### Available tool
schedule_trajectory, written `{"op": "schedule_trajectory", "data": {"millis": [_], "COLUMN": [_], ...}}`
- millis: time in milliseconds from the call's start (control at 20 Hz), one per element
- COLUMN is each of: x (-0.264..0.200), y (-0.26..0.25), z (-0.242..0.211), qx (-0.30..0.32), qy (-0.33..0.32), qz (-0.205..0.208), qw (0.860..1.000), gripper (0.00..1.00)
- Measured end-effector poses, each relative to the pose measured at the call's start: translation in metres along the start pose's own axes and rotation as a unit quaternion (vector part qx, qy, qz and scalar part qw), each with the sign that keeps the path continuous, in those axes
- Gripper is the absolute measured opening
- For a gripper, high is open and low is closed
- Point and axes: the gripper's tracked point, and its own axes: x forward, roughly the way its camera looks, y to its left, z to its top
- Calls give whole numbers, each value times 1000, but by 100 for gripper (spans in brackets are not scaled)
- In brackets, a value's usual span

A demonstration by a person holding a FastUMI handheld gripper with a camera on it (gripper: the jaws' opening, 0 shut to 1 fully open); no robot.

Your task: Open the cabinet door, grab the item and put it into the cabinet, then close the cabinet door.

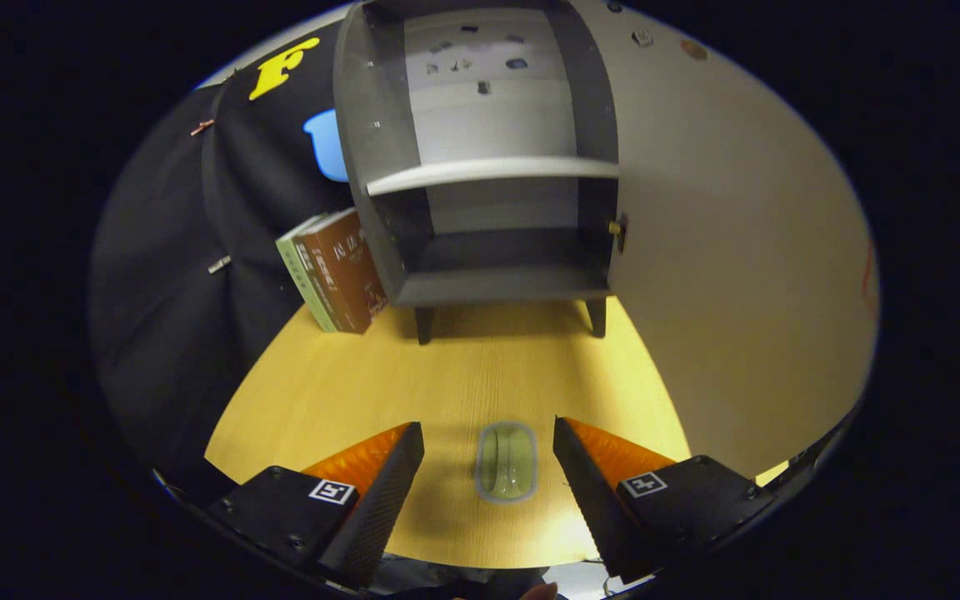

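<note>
Gripper [488, 442] fingers spread wide around the small container [507, 461] between them; lower squarely before closing; cabinet [480, 283] beyond stands open.

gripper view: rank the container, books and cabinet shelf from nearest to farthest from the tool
1. Container: on the table between the open tool's fingers.
2. Books: farther off, left of the fingers, leaning against the cabinet's left side.
3. Shelf: farthest, inside the open cabinet, above its floor.
</note>
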Motion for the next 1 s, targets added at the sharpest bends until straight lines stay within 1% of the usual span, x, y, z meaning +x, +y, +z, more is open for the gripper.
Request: {"op": "schedule_trajectory", "data": {"millis": [50, 200, 250, 450, 500, 550, 600, 650, 700, 750, 850, 900, 1000], "x": [22, 70, 85, 119, 122, 126, 128, 126, 124, 121, 121, 118, 110], "y": [-3, -16, -18, -30, -33, -31, -32, -32, -40, -39, -38, -38, -35], "z": [-17, -53, -63, -97, -104, -100, -105, -94, -96, -95, -97, -94, -73], "qx": [0, -4, -2, 11, 13, 17, 14, 9, -4, -15, -29, -28, -17], "qy": [16, 54, 66, 107, 120, 108, 111, 91, 100, 98, 106, 104, 80], "qz": [-3, -22, -22, -41, -45, -43, -38, -33, -54, -51, -50, -48, -51], "qw": [1000, 998, 998, 993, 992, 993, 993, 995, 993, 994, 993, 993, 995], "gripper": [99, 97, 97, 76, 67, 62, 56, 56, 39, 22, 17, 17, 17]}}
